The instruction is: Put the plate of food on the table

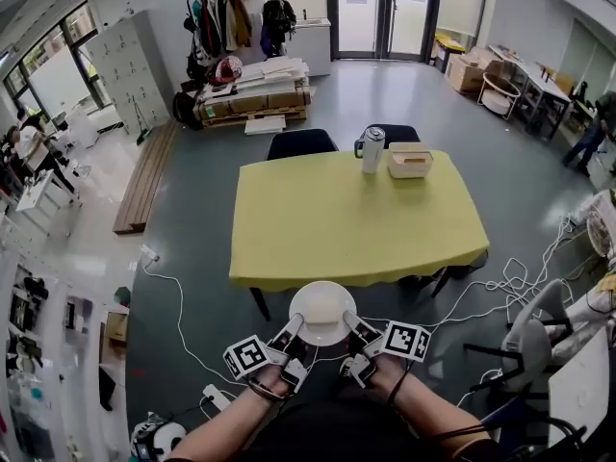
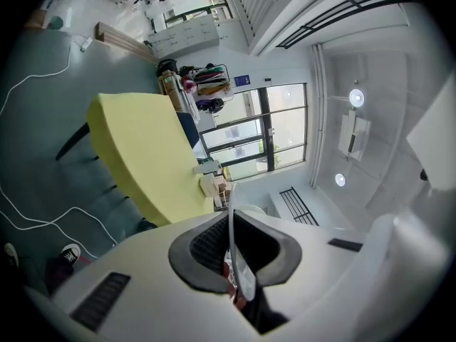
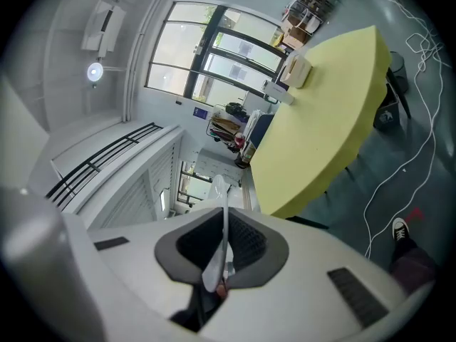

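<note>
Plate held aloft just at desk's near edge, not resting on it; L gripper & R gripper each clamped on opp. rim sides, prob. to keep it level.
</note>
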Demonstrator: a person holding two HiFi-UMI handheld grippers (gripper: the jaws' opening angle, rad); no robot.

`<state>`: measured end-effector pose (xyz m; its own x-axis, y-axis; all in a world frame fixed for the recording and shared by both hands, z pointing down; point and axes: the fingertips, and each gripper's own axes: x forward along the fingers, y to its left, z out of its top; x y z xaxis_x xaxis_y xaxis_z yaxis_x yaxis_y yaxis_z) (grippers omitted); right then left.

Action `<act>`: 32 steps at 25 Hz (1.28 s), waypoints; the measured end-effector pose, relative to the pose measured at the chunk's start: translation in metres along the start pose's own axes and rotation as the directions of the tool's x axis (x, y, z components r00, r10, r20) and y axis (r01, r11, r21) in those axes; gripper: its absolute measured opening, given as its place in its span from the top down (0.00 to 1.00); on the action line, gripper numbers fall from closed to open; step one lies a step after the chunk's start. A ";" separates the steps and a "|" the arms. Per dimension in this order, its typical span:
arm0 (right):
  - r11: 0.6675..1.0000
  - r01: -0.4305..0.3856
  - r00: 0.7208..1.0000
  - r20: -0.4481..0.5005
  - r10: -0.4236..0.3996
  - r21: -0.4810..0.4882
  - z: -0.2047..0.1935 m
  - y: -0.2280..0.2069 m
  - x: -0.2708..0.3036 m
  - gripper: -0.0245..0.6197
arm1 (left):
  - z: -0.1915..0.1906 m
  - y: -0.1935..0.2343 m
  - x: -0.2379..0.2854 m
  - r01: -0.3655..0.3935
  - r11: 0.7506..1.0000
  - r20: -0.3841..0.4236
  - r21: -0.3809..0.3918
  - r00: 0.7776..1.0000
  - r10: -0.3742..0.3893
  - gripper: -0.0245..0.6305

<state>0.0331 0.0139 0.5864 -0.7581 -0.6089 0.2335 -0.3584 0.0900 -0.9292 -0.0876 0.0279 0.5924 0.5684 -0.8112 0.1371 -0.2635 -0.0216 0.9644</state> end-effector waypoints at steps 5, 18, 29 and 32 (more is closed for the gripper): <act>1.000 -0.004 1.000 -0.031 0.004 -0.007 0.033 -0.010 0.011 0.92 | 0.006 0.000 0.033 -0.010 1.000 0.020 -0.011 1.000 0.010 0.93; 0.999 -0.035 0.995 -0.094 0.033 -0.020 0.098 -0.029 0.031 0.92 | 0.015 -0.008 0.096 -0.015 1.000 0.100 -0.027 0.995 0.017 0.93; 0.998 -0.054 0.991 -0.119 0.052 -0.014 0.118 -0.030 0.051 0.92 | 0.033 -0.006 0.113 -0.055 0.998 0.127 -0.013 0.990 0.056 0.93; 0.999 -0.050 0.992 -0.119 0.047 -0.021 0.125 -0.029 0.060 0.92 | 0.042 -0.003 0.121 -0.049 0.999 0.126 -0.015 0.991 0.051 0.93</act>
<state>0.0666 -0.1234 0.5919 -0.8336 -0.5057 0.2222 -0.3316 0.1363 -0.9335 -0.0506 -0.0950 0.5964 0.4516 -0.8784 0.1561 -0.2791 0.0271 0.9599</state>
